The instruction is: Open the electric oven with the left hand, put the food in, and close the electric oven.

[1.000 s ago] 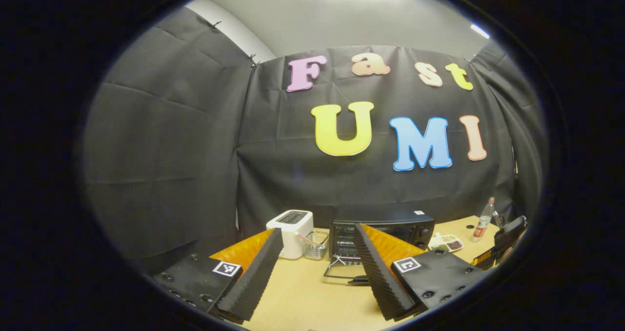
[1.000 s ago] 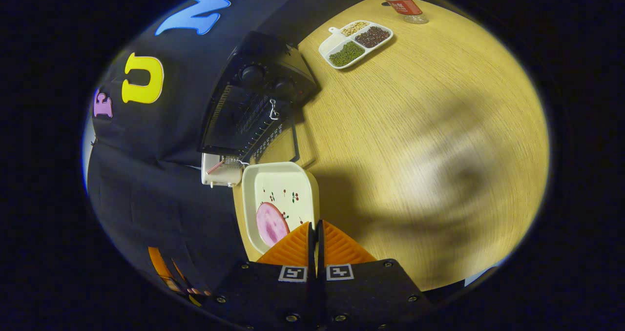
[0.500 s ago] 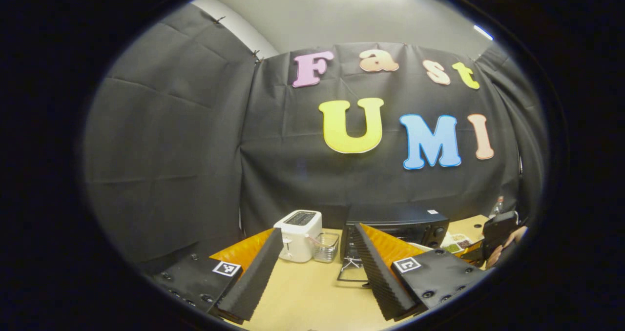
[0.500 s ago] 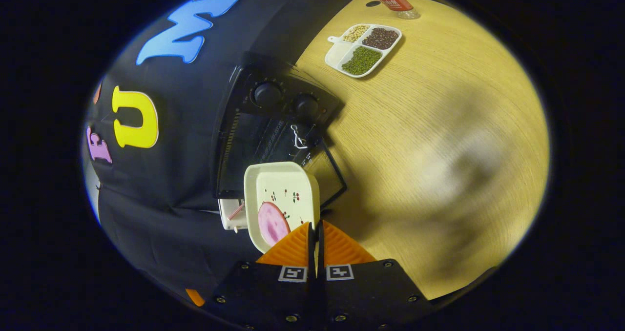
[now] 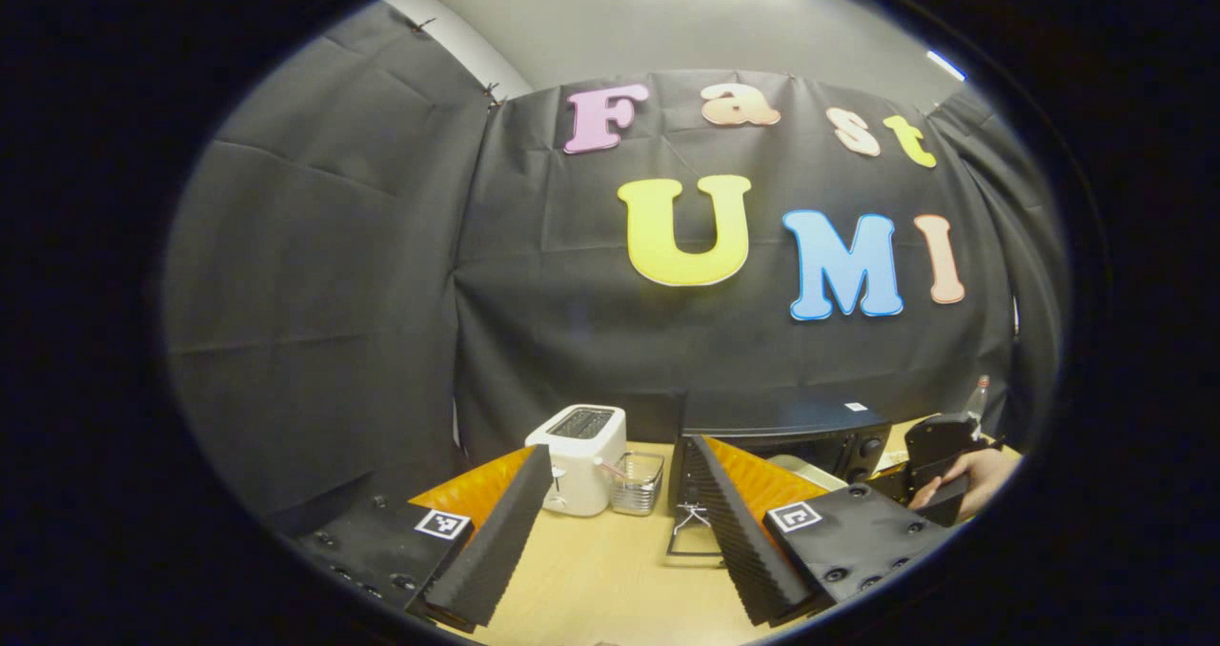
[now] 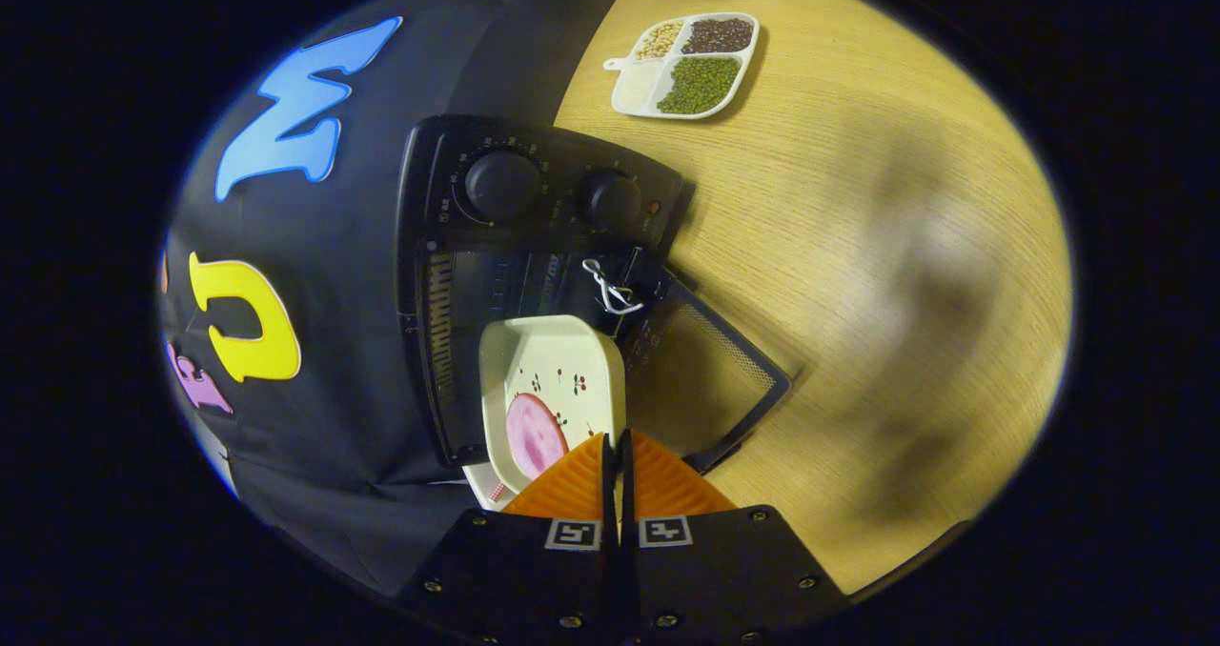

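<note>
Now, in the left gripper view, the left gripper [image 5: 610, 532] hangs over the counter [image 5: 591, 579] with its jaws spread wide and nothing between them. Beyond them stands the electric oven [image 5: 777, 432], its door [image 5: 688, 536] dropped flat toward the counter; a white toaster [image 5: 579, 457] and a small clear basket [image 5: 637, 482] sit just beside it. Off to the side a hand [image 5: 972, 474] holds the other gripper near the oven mouth.

In the right gripper view, the right gripper [image 6: 618, 460] has its jaws pressed together, pinching the near rim of the cream dish [image 6: 553, 389], which carries a pink slice of food [image 6: 532, 434]. The dish hangs before the oven cavity, above the open door [image 6: 705, 379]. A divided tray of beans [image 6: 688, 63] lies well apart.

The risk, as I judge it, lies in that thin one-edge grip: the dish could tilt and tip its food out, or its far corner could catch the oven frame or rack if it goes in skewed
</note>
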Available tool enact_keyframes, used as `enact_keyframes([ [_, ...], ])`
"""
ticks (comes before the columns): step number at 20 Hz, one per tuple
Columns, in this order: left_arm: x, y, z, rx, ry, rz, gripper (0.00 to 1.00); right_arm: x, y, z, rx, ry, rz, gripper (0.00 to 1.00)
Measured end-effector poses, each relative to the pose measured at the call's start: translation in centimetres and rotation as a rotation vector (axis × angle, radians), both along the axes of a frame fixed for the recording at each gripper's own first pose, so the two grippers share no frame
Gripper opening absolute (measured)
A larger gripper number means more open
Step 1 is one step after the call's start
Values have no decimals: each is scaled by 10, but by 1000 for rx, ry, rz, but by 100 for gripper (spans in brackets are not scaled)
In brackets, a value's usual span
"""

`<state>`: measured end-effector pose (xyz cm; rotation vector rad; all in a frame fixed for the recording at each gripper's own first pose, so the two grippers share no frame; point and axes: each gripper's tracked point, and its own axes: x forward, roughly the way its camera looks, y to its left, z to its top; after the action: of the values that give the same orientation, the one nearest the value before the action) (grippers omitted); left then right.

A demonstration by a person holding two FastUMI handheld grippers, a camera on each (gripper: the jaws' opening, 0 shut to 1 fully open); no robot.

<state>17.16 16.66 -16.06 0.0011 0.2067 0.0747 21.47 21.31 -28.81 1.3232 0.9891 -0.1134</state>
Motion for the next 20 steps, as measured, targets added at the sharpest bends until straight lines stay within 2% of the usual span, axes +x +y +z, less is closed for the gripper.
enact_keyframes([
  [7,11,9,-10,21,27,-22,98,48,14,-12,12,-26,-168,1],
  [13,11,23,-15,44,48,-8,98,80,24,-18,17,-49,-287,1],
  [15,7,31,-14,54,51,5,100,86,29,-19,7,-54,-313,2],
  [18,3,38,-15,57,60,21,98,94,37,-16,14,-85,-324,9],
  [19,3,39,-15,57,62,25,92,95,39,-9,29,-101,-326,9],
  [20,3,39,-15,57,61,26,100,95,45,-8,41,-106,-325,12],
])
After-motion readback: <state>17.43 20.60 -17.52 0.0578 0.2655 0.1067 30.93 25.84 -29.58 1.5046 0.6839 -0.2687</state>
